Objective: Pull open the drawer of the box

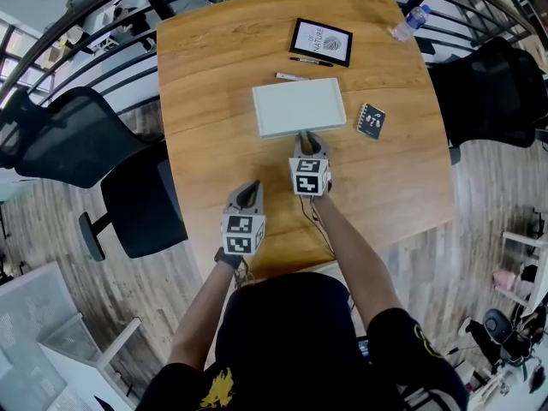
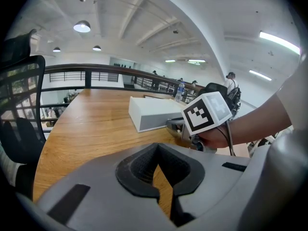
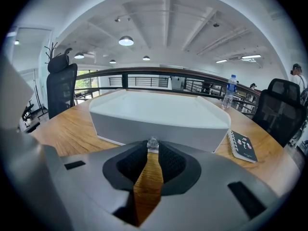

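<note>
A white box (image 1: 298, 107) lies flat near the middle of the wooden surface (image 1: 205, 75), its long front side facing the person. The drawer front sits flush with the box, with no gap showing. A small clear knob (image 3: 152, 144) sticks out from the middle of that front.

The right tool (image 1: 308, 136) reaches up to the front edge of the box. In the right gripper view its jaws stand narrow, with the knob caught between the tips of the two dark pads (image 3: 169, 161), which press against it on either side. The wood of the surface shows in the slot behind the tips.

The left tool (image 1: 250, 188) rests lower and to the left, well apart from the box, over bare wood nearer the person's edge. In the left gripper view its pad tips meet and nothing is between them. That view also takes in the box off to the right and the marker cube of the right tool beside it.

Beyond the box lie a white pen (image 1: 288, 77), a dark pen (image 1: 310, 61) and a black-framed card (image 1: 321, 41). A small dark notebook (image 1: 371, 121) lies just right of the box. A water bottle (image 1: 410, 21) lies at the far right corner. Black office chairs stand at the left (image 1: 73, 139) and right (image 1: 492, 88) of the surface.
</note>
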